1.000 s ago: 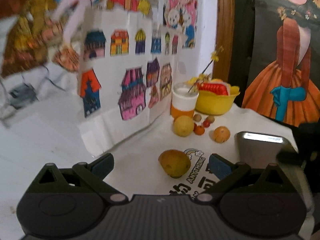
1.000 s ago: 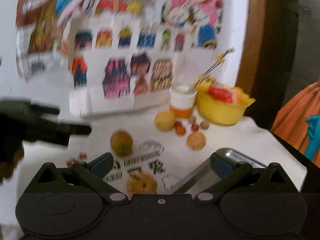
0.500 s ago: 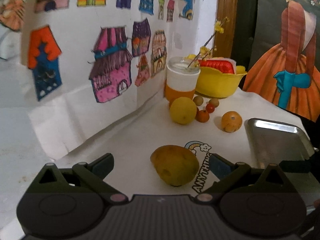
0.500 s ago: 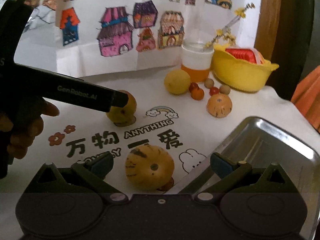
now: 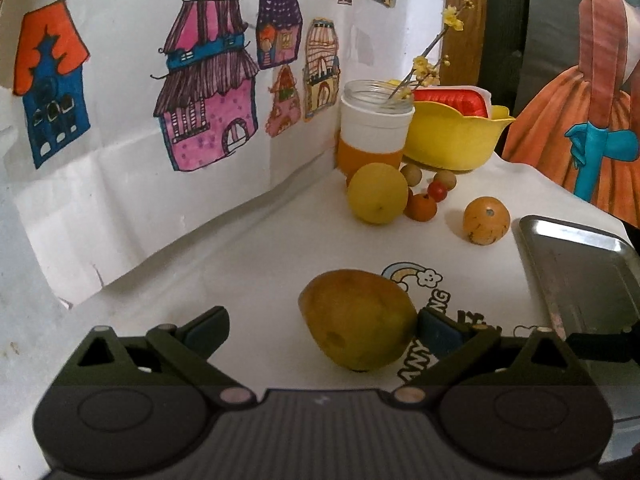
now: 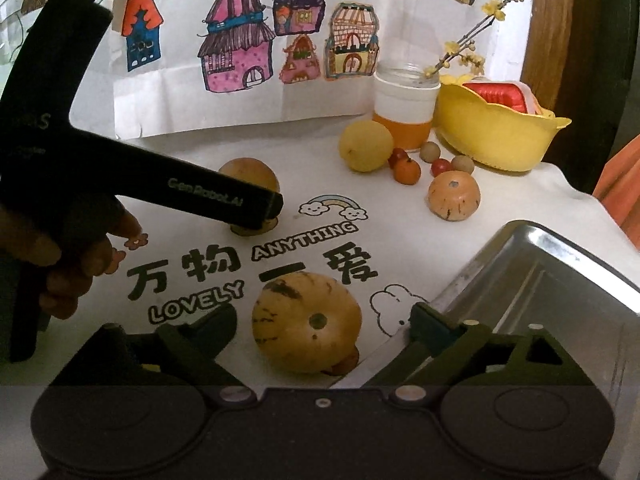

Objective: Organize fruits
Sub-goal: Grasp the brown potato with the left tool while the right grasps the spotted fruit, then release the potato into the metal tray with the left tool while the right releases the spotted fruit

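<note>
A brownish-yellow mango [image 5: 356,320] lies on the white cloth between the fingers of my open left gripper [image 5: 320,330]; its right pad [image 5: 438,330] is at the fruit's side. In the right wrist view the left gripper's body partly hides this mango [image 6: 248,174]. My open right gripper [image 6: 324,330] has a spotted orange melon [image 6: 306,320] between its fingers, apart from both. A yellow lemon [image 5: 377,199], several small round fruits [image 5: 422,206] and a spotted orange [image 5: 486,221] lie further back. A steel tray [image 6: 560,276] is at the right.
A jar with an orange base [image 5: 376,132] holds a flower twig. A yellow bowl [image 5: 456,136] with a red item stands beside it at the back. A paper with house drawings [image 5: 160,100] stands along the left. The printed cloth [image 6: 248,264] covers the table.
Both grippers have moved forward and down toward the table. The mango now sits between the left fingers and the melon between the right fingers.
</note>
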